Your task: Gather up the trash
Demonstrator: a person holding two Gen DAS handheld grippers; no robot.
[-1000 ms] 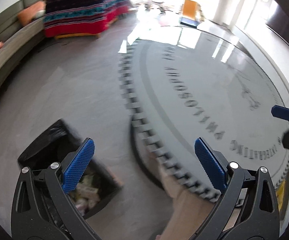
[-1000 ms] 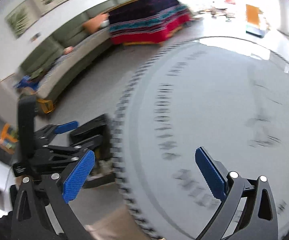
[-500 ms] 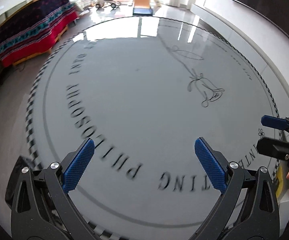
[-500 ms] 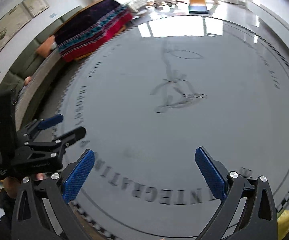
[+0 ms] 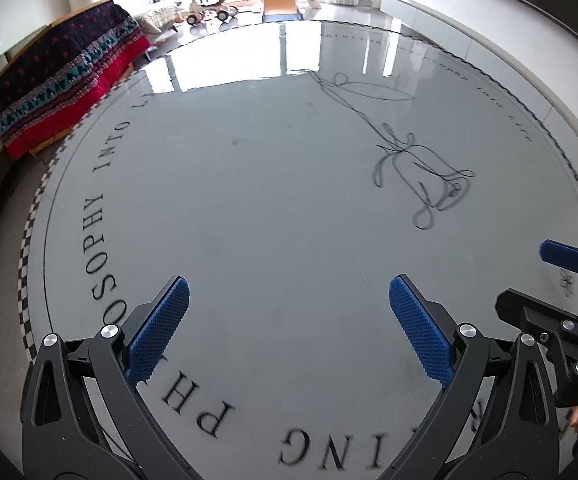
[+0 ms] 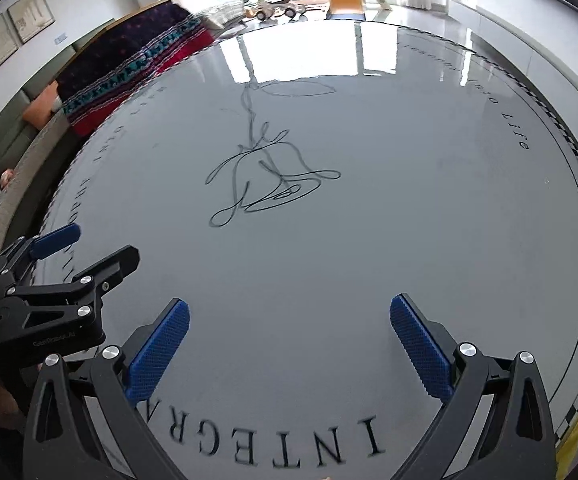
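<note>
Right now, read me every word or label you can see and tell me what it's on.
"SOPHY INTO": round table rim, partly hidden.
"INTEGRA": same rim, cut off.
"LIFE": far rim.
"GenRobot.AI": left tongs' body.
Wall pictures: too small to read.

The only possible trash in sight is a small yellow piece [image 6: 570,439] at the lower right of the right wrist view. It sits at the checkered rim of the table [image 6: 409,220], and whether it lies on the rim or just beyond cannot be told. The lens edge hides part of it, so its shape and kind stay unclear.
</note>
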